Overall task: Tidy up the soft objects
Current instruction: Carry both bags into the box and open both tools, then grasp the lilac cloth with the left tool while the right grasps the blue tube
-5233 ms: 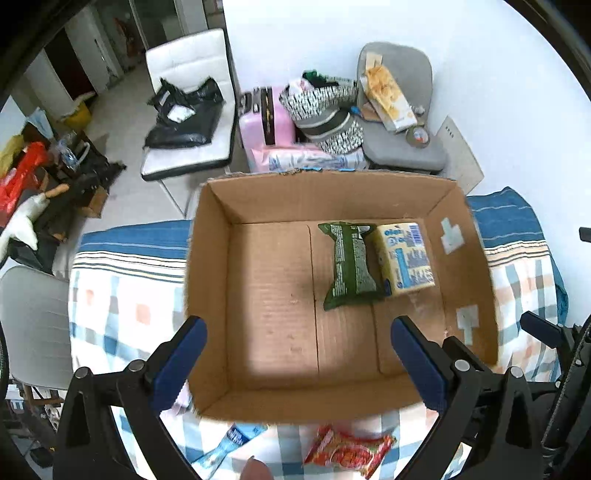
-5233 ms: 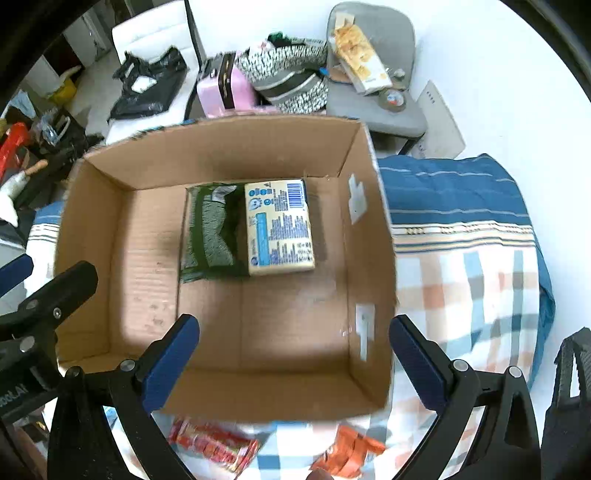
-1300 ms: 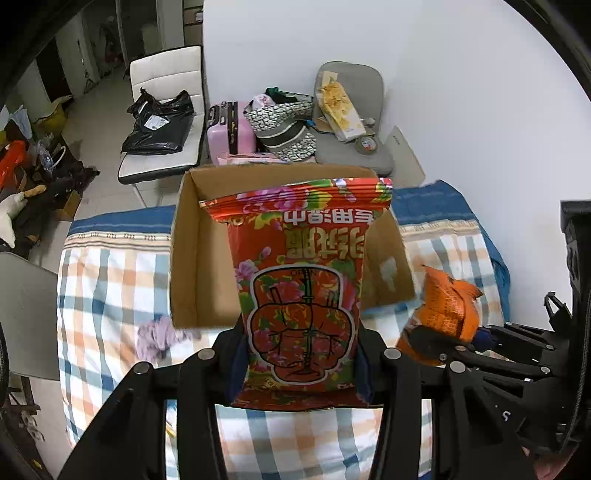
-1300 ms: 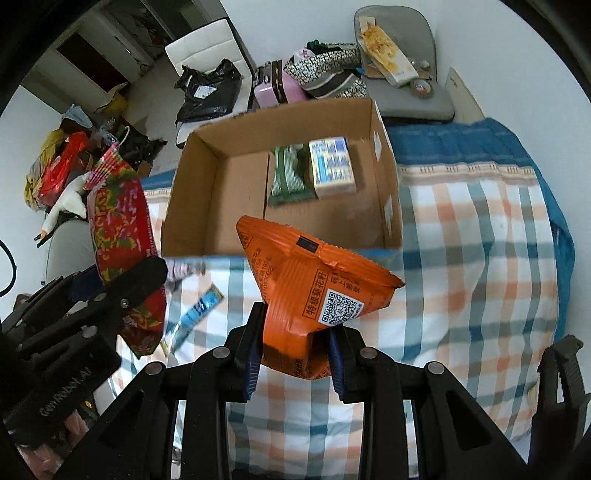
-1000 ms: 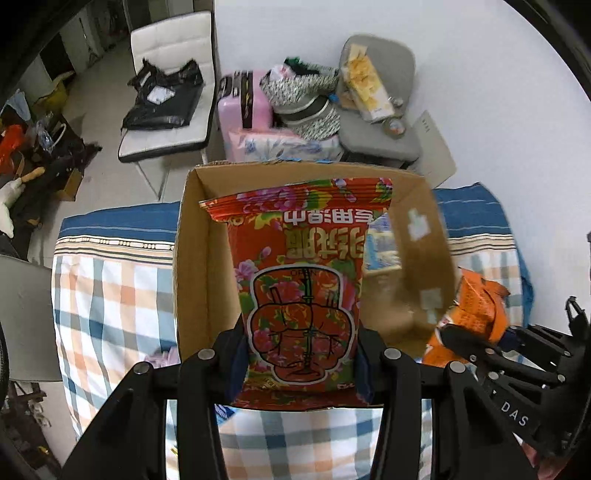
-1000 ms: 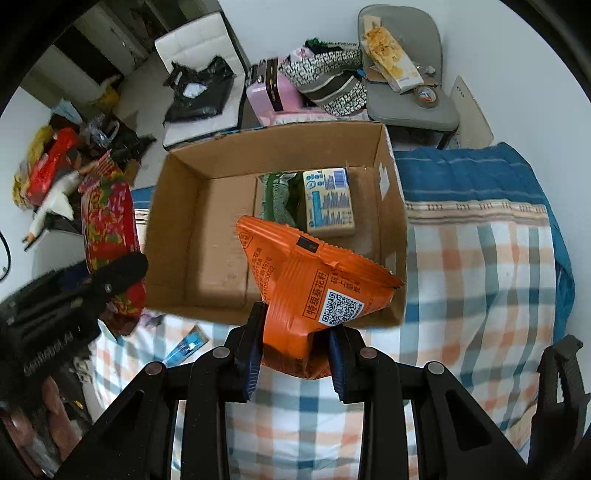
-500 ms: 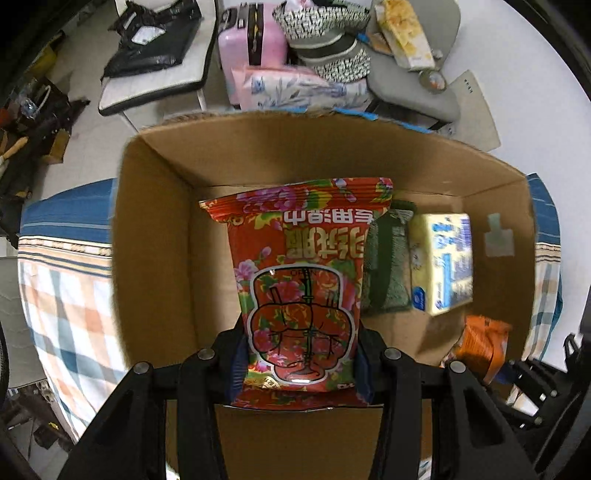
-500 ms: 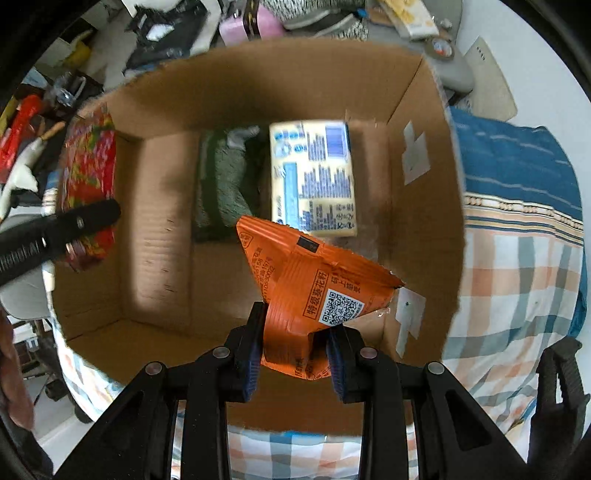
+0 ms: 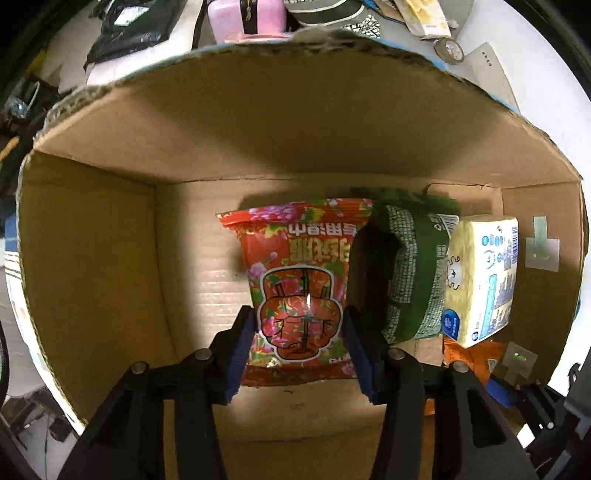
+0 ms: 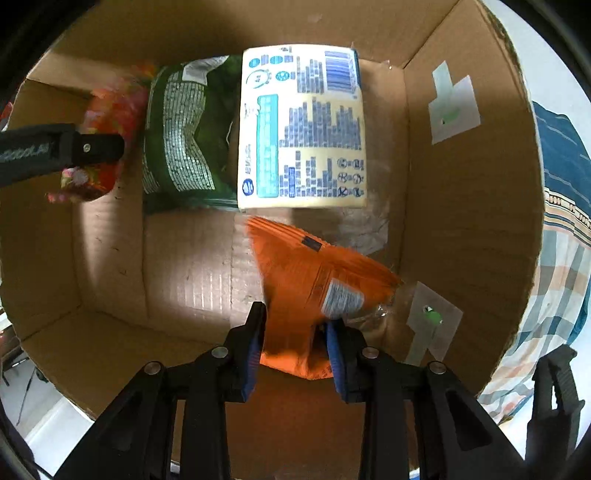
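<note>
Both grippers reach down inside the cardboard box (image 9: 88,258). My left gripper (image 9: 299,325) is shut on a red flowered snack bag (image 9: 299,273), held just left of a dark green bag (image 9: 413,269) and a pale yellow tissue pack (image 9: 480,277) on the box floor. My right gripper (image 10: 295,332) is shut on an orange snack bag (image 10: 314,273), low in the box (image 10: 469,184) in front of the tissue pack (image 10: 303,125) and green bag (image 10: 177,136). The red bag (image 10: 103,147) and left gripper show at the left there. The orange bag (image 9: 469,354) peeks under the tissue pack.
Taped patches (image 10: 454,107) mark the box's right wall. A checked cloth (image 10: 557,266) lies outside the box to the right. Beyond the far wall are a pink suitcase (image 9: 247,18) and black bags (image 9: 140,26).
Both grippers have moved down and forward into the box with their bags. The box walls now fill both views. The orange bag looks blurred and loosened between slightly wider fingers.
</note>
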Demonstrator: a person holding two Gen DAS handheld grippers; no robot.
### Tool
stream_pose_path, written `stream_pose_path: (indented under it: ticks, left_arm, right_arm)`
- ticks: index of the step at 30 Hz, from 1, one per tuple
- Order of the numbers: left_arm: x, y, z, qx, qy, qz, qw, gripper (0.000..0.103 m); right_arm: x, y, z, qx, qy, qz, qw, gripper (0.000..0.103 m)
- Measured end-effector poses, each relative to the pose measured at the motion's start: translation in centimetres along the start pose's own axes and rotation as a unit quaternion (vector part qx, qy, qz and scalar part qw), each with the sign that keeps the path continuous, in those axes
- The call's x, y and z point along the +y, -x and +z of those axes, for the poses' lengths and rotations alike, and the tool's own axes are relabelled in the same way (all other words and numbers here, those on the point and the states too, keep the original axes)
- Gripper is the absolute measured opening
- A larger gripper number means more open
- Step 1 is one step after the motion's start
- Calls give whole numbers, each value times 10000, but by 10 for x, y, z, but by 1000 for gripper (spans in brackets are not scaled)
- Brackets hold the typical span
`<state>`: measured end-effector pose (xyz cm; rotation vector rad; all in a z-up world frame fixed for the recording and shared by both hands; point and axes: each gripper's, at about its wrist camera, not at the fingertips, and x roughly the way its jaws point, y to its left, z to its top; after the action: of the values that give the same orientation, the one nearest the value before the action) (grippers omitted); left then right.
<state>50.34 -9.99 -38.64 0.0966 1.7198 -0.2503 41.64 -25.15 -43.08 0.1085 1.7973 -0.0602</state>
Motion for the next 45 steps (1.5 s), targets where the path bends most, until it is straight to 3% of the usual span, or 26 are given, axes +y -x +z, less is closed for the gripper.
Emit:
stream_pose_path:
  ticks: [7, 8, 9, 11, 14, 19, 25, 31, 32, 38, 45]
  left_arm:
    - [6, 18, -9, -228, 127, -104, 9996, 54]
    - [6, 22, -13, -274, 123, -101, 9995, 60]
    - [6, 27, -15, -330, 115, -100, 9993, 73]
    - [6, 39, -25, -517, 87, -29, 9986, 88]
    - [7, 55, -41, -765, 58, 71, 9970, 94]
    - [13, 85, -78, -1372, 17, 243, 9902, 94]
    - [15, 121, -131, -2193, 51, 441, 9746, 94]
    - [8, 145, -173, -2553, 128, 470, 9656, 95]
    - [6, 150, -182, -2620, 126, 487, 9637, 102]
    - [1, 176, -219, -3002, 128, 543, 9522, 103]
    - [16, 197, -254, -3281, 184, 331, 9439, 103]
  right_arm:
    - [-6, 10, 1, -114, -114, 35, 9999, 60]
    - [-6, 12, 0, -145, -115, 43, 9998, 62]
    - [-2, 18, -4, -176, -130, 57, 9997, 65]
    - [-1, 26, -7, -264, -157, 136, 9994, 82]
    - [5, 39, -14, -505, -239, 202, 9982, 94]
    - [13, 62, -40, -965, -353, 110, 9946, 98]
    - [21, 95, -69, -1523, -450, 49, 9873, 101]
    - [18, 130, -107, -2038, -581, -3, 9773, 101]
    - [17, 137, -114, -2133, -597, -2, 9752, 101]
    - [17, 164, -154, -2538, -614, 20, 9653, 102]
    - [23, 182, -191, -2681, -680, 154, 9609, 102]
